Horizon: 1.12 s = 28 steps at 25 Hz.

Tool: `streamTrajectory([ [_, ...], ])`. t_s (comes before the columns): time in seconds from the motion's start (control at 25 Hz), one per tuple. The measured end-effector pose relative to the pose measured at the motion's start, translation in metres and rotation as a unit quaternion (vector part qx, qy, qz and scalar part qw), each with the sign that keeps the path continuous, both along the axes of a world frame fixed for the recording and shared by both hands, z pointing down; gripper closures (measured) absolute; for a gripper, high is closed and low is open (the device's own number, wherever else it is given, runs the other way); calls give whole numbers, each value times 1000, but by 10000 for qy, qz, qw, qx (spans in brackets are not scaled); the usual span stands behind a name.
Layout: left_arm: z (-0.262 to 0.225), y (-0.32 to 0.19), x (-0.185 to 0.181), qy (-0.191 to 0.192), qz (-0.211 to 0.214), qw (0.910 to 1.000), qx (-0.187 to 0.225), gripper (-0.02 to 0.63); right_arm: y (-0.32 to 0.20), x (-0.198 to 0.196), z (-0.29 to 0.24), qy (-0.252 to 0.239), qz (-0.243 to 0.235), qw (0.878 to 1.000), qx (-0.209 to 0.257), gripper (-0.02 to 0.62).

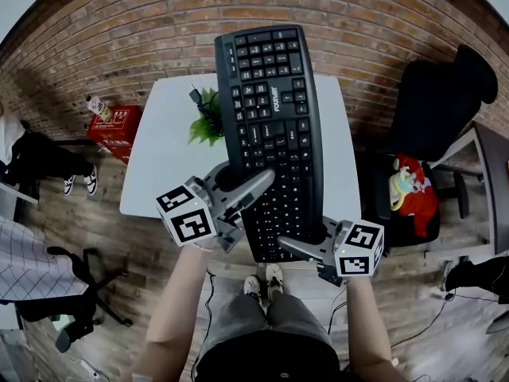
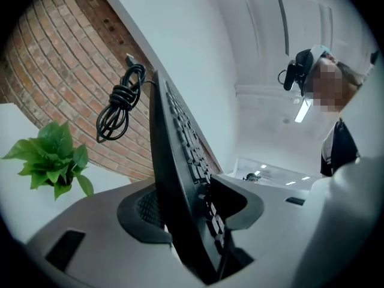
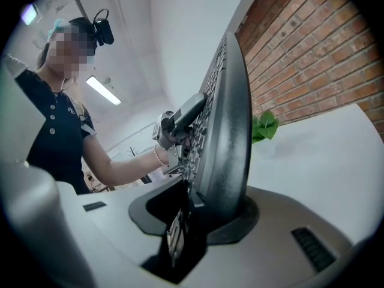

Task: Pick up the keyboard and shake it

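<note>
Keyboard (image 1: 270, 118) airborne, long axis pointing away from the person. Left gripper (image 1: 253, 183) is clamped on its left edge mid-length, right gripper (image 1: 306, 245) on its near-right corner.

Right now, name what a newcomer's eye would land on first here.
A black keyboard held in the air, clamped near its close end by the left gripper and the right gripper, above a white table. Its coiled cable hangs by the far end, and a small green plant stands on the table before a brick wall.

white table (image 1: 157, 161) bears a green plant (image 1: 203, 128)
</note>
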<state>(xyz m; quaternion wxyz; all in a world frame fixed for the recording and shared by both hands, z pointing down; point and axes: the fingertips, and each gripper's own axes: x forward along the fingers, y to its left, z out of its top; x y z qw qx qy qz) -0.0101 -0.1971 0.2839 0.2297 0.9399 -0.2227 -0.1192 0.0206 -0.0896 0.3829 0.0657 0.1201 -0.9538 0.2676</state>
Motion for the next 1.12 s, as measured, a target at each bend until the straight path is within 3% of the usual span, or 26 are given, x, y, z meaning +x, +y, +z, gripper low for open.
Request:
streamTrajectory([
  [0.56, 109, 15, -3, -352, -122, 9908, -1299, 390, 37, -5, 75, -178, 10, 9934, -1135, 460],
  [1.12, 188, 44, -3, -682, -154, 9710, -2287, 362, 76, -12, 127, -287, 87, 9801, -1964, 459],
])
